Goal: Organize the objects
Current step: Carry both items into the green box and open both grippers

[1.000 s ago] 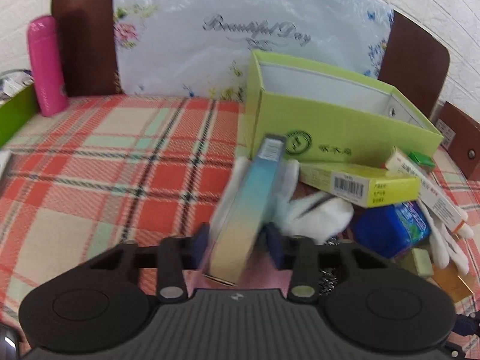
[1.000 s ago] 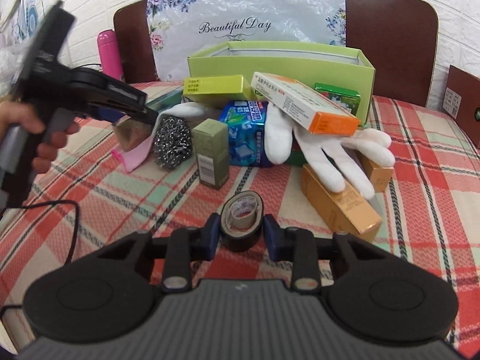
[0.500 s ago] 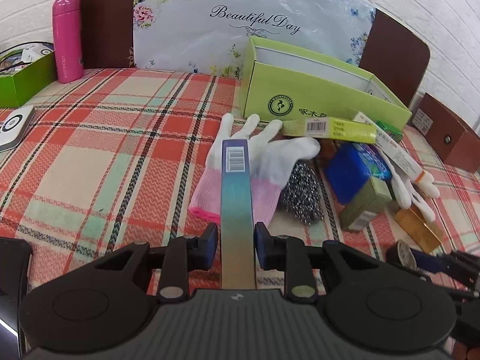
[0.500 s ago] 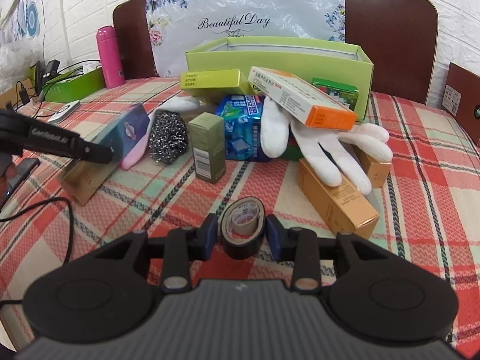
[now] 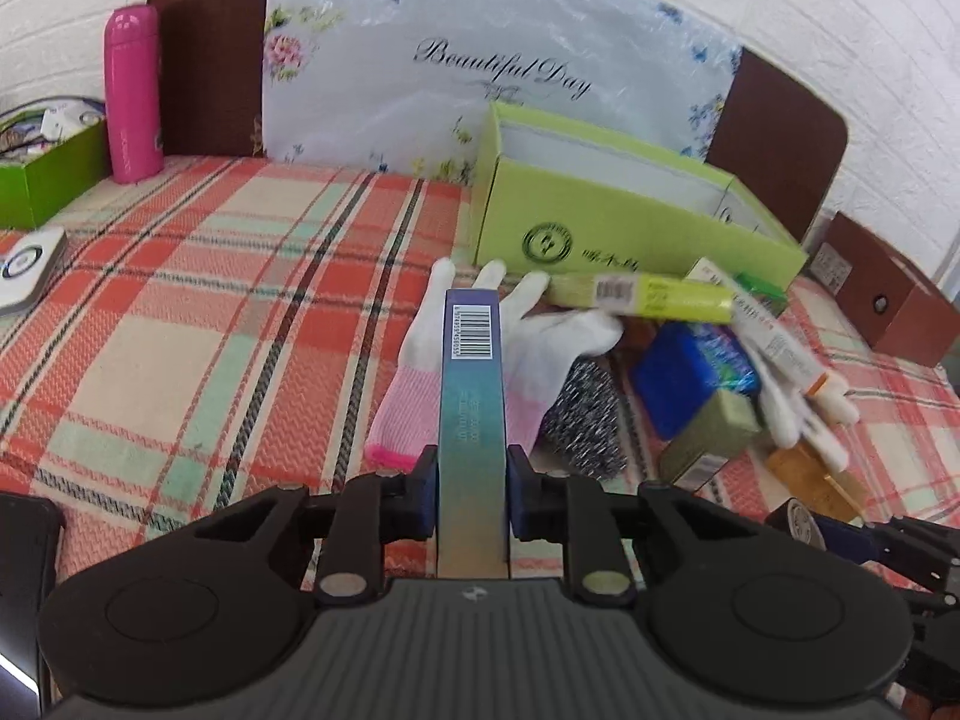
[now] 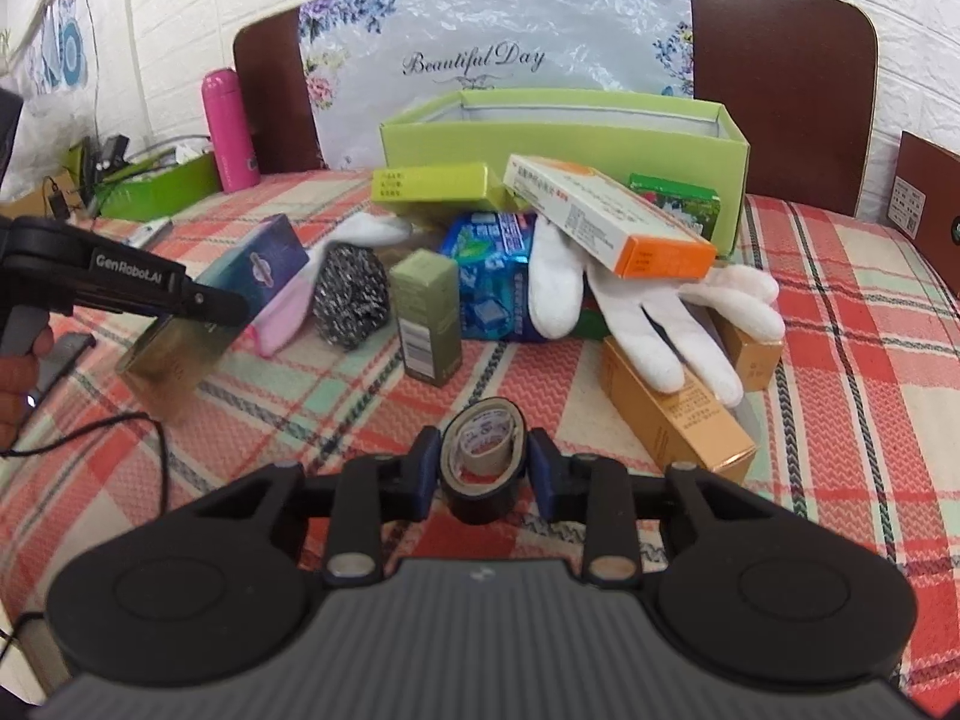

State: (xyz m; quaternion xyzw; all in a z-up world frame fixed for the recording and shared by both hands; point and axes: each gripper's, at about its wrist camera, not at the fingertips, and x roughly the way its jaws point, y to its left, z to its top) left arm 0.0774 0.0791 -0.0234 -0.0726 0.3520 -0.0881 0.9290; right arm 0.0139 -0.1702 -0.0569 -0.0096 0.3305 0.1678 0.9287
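Note:
My left gripper [image 5: 467, 474] is closing its jaws on a slim teal-to-gold carton [image 5: 471, 372], barcode end pointing away; the pads press its sides. It hangs just above the plaid tablecloth, left of the pile, and shows in the right wrist view as the carton [image 6: 252, 276] under the black fingers [image 6: 204, 303]. My right gripper [image 6: 483, 450] squeezes a roll of black tape [image 6: 480, 495], its jaws closing on it, low over the cloth in front of the pile. The open green box [image 6: 564, 138] stands behind the pile, upright.
The pile holds white gloves [image 6: 648, 324], a steel scourer [image 6: 351, 294], a blue pack [image 6: 495, 282], an olive carton [image 6: 426, 318], orange cartons [image 6: 672, 414] and a white-orange box [image 6: 606, 216]. A pink bottle [image 5: 132, 96] and a green tray [image 5: 42, 174] stand far left.
The left gripper swung the carton from a tilt to straight ahead and drew back left from the pile. The right gripper with the tape stayed in place.

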